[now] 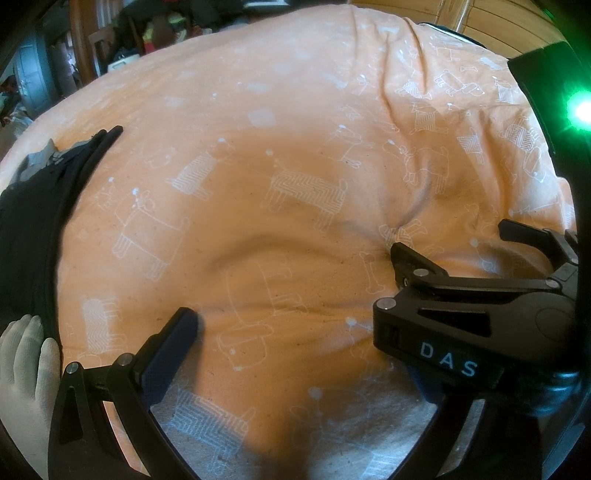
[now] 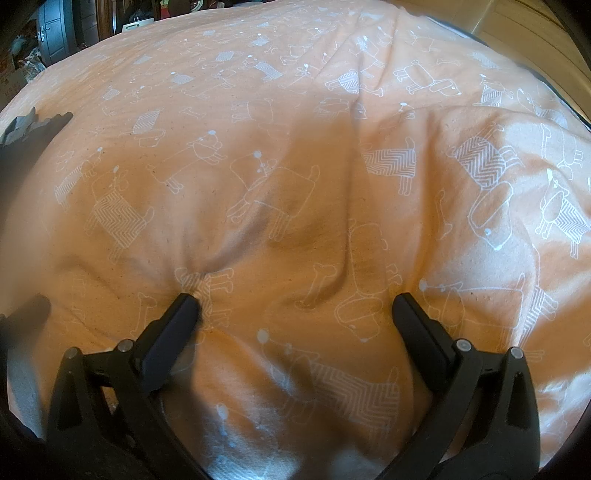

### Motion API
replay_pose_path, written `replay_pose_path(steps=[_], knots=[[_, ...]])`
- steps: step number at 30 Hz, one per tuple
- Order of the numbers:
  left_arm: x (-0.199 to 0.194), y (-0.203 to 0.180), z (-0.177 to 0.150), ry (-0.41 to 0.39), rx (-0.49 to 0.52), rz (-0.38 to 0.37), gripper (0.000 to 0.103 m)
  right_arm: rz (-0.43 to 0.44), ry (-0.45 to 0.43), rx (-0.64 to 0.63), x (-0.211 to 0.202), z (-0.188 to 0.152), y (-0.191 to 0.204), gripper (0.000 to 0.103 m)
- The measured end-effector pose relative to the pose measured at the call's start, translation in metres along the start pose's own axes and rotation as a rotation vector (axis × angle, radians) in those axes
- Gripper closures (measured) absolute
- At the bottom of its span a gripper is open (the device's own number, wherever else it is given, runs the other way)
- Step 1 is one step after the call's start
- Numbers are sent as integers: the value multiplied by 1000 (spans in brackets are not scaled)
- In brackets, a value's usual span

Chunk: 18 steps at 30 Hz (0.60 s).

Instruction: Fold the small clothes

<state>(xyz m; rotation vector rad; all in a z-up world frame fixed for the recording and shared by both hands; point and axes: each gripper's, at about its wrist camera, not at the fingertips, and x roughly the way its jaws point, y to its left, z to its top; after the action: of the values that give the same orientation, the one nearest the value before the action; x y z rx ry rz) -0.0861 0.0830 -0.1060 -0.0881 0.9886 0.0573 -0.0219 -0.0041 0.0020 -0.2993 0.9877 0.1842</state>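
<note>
A black garment [image 1: 33,206] with a grey piece at its top lies folded at the left edge of the orange dog-print bedspread [image 1: 258,155]. It shows small and dark at the far left of the right wrist view as the black garment [image 2: 29,136]. My left gripper [image 1: 291,325] stands open over bare bedspread; only its left finger [image 1: 181,332] shows, the other is hidden behind the right gripper [image 1: 450,240]. That right gripper [image 2: 295,306] is open too, its fingertips resting near a pucker in the bedspread [image 2: 295,166], holding nothing.
A hand in a white glove [image 1: 22,362] rests at the lower left beside the black garment. Wooden flooring [image 1: 461,22] lies beyond the bed's far right edge, and cluttered furniture [image 1: 110,44] stands past the far left edge. The bedspread is wrinkled.
</note>
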Motion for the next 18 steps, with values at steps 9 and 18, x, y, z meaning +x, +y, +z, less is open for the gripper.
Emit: replay_pose_path(steps=[9,18], knots=[[0,0,0,0,1,0,0,-6,1,-4,0,0,0,0],[0,1,0,-2,1,2,0,-15,3,-10,0,0,1,0]])
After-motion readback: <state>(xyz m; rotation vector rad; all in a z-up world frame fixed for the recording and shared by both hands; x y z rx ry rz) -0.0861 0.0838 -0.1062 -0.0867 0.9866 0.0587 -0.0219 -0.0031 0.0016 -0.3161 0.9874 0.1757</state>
